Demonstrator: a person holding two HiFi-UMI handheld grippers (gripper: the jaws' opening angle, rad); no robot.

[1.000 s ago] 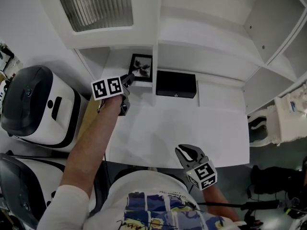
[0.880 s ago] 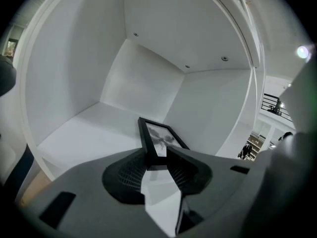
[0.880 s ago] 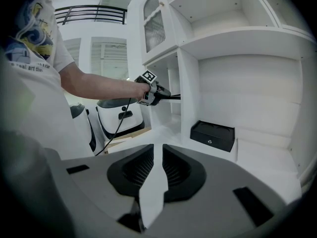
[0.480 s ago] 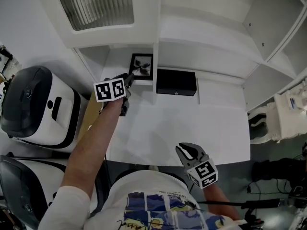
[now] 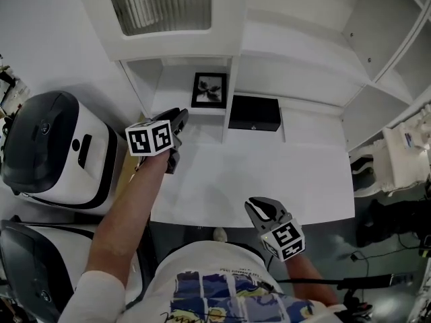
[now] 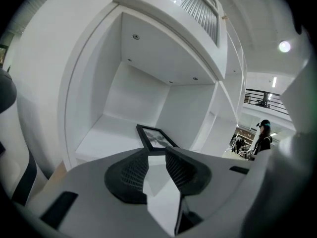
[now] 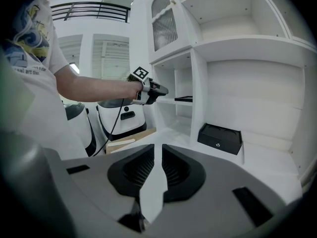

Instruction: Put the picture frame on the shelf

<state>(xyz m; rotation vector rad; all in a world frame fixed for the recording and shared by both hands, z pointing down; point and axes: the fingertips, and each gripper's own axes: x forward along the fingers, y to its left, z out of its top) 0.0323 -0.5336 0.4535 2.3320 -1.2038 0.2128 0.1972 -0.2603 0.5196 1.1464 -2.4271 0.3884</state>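
Now pic frame (image 5: 209, 90) flat, long axis inward

In the head view the ribbed glass cabinet door (image 5: 168, 4) at twelve o'clock is cut by the top edge. The grey-and-white rounded machine (image 5: 54, 150) at nine o'clock runs off the left edge, as does a second machine (image 5: 27, 268) at seven o'clock. The person's patterned white shirt (image 5: 222, 295) at six o'clock is cut off below. The dark motif in the black-rimmed picture frame (image 5: 209, 90) is too small to read, perhaps a spray of leaves. In the left gripper view the frame's near edge is hidden behind the left gripper (image 6: 157, 152), whose jaws are closing with nothing between them. Tiny figures (image 6: 241, 144) at three o'clock are too small to make out.
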